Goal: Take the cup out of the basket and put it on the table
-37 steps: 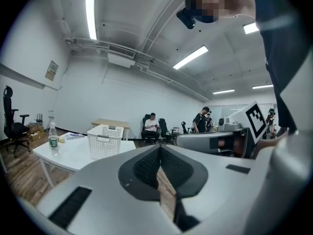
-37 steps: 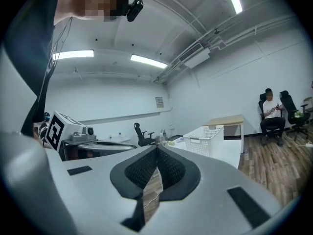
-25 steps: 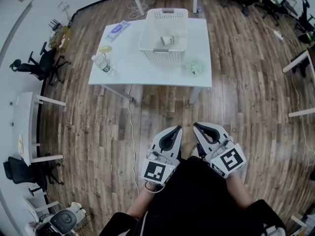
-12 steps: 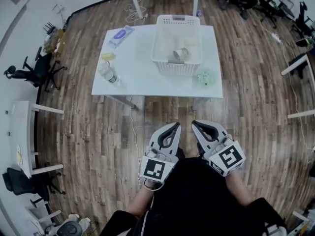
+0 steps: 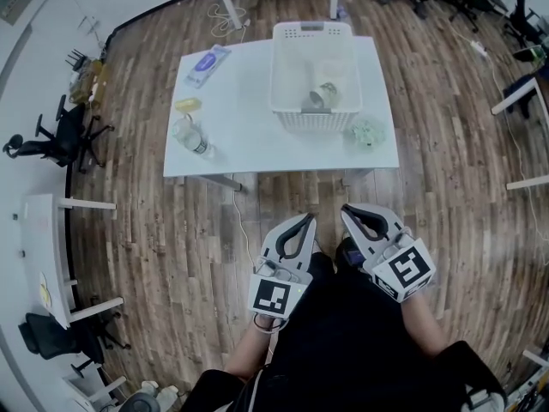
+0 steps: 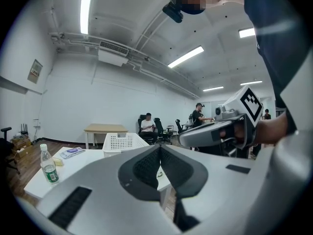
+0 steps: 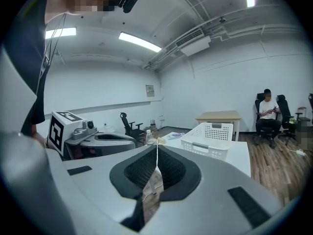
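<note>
Head view: the cup [image 5: 323, 98] lies on its side inside the white basket [image 5: 313, 120] on the table [image 5: 240, 118]. I hold the left claw [image 5: 305, 221] and right claw [image 5: 346, 210] closed and empty, well apart from the table.

An open office or lab: swivel chairs [image 5: 56, 137] are standing around white surfaces [image 5: 240, 127] on a wood floor [image 5: 146, 247], strip lights [image 6: 88, 9] are glowing overhead.

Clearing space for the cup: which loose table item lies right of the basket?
The crumpled greenish wad; the bottle, yellow piece and blue pack lie left.
</note>
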Available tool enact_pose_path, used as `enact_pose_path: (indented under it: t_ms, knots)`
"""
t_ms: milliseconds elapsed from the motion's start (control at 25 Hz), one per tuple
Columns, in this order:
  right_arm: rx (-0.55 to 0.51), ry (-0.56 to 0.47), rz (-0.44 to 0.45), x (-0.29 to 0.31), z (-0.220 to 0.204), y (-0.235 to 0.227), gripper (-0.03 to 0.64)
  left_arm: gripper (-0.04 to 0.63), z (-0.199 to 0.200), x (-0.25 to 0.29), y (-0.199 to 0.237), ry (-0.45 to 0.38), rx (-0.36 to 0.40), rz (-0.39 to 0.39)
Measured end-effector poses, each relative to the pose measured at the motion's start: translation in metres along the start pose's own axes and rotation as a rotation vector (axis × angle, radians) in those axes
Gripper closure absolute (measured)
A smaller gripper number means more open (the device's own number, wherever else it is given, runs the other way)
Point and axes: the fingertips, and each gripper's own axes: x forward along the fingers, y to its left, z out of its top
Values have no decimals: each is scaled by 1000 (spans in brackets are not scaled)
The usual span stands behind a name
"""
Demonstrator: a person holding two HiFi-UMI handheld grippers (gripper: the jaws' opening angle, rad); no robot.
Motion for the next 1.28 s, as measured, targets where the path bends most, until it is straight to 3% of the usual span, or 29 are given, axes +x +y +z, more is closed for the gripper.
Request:
enact_pose_path:
  t_ms: [280, 520, 840, 1280]
  knots:
    - [20, 6, 7, 14, -4, -31, 592, 588, -9, 33, 5, 35, 10, -18]
    - [6, -34, 23, 29, 16, -77, 592, 588, -3, 73, 23, 51, -1, 26]
    - [16, -92, 46, 39, 38, -150, 592, 588, 25, 154, 45, 5, -9, 45]
    - [77, -80, 108, 50, 39, -217, 592, 588, 19, 232, 56, 100, -34, 76]
